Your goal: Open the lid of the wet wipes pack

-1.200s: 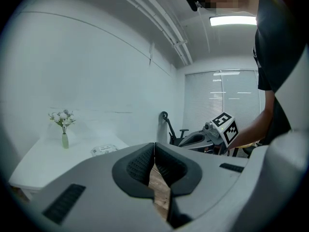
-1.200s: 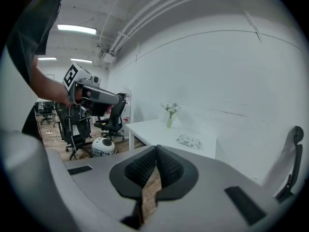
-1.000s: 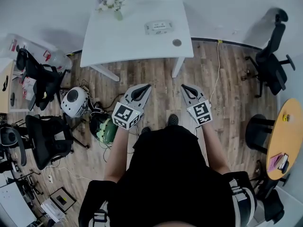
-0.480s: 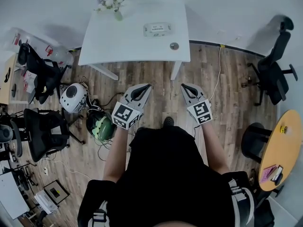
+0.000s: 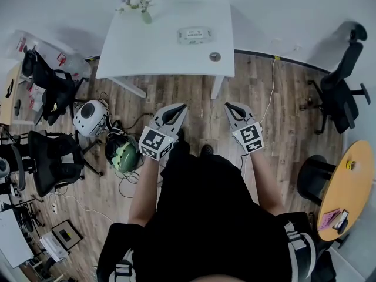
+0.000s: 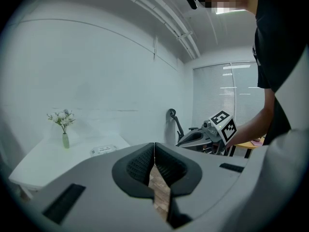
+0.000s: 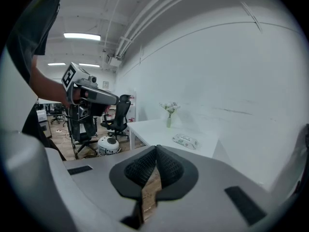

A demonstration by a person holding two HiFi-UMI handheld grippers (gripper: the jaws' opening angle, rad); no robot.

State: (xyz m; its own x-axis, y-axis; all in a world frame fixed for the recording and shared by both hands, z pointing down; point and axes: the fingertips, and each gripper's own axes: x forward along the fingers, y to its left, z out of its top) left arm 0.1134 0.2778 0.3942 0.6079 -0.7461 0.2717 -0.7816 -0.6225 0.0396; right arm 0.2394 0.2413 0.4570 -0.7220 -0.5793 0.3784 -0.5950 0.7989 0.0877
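The wet wipes pack [image 5: 195, 35] lies flat on the white table [image 5: 147, 54] far ahead; it also shows small in the left gripper view [image 6: 103, 150] and the right gripper view [image 7: 186, 141]. Its lid looks closed. My left gripper [image 5: 181, 107] and right gripper [image 5: 229, 107] are held side by side over the wooden floor, well short of the table. Both are shut with nothing between their jaws. From the left gripper view the right gripper [image 6: 181, 140] is visible at the side.
A small vase of flowers [image 5: 137, 2] stands at the table's far left corner, and a round dark spot [image 5: 215, 56] marks its right front. Office chairs [image 5: 53, 90], a white round appliance [image 5: 90, 118], a green helmet-like thing [image 5: 122, 153] and cables lie left. A round wooden table [image 5: 346, 187] is right.
The view has shifted a little toward the table; the floor clutter at left slid slightly back. Both grippers keep the same shut pose side by side.
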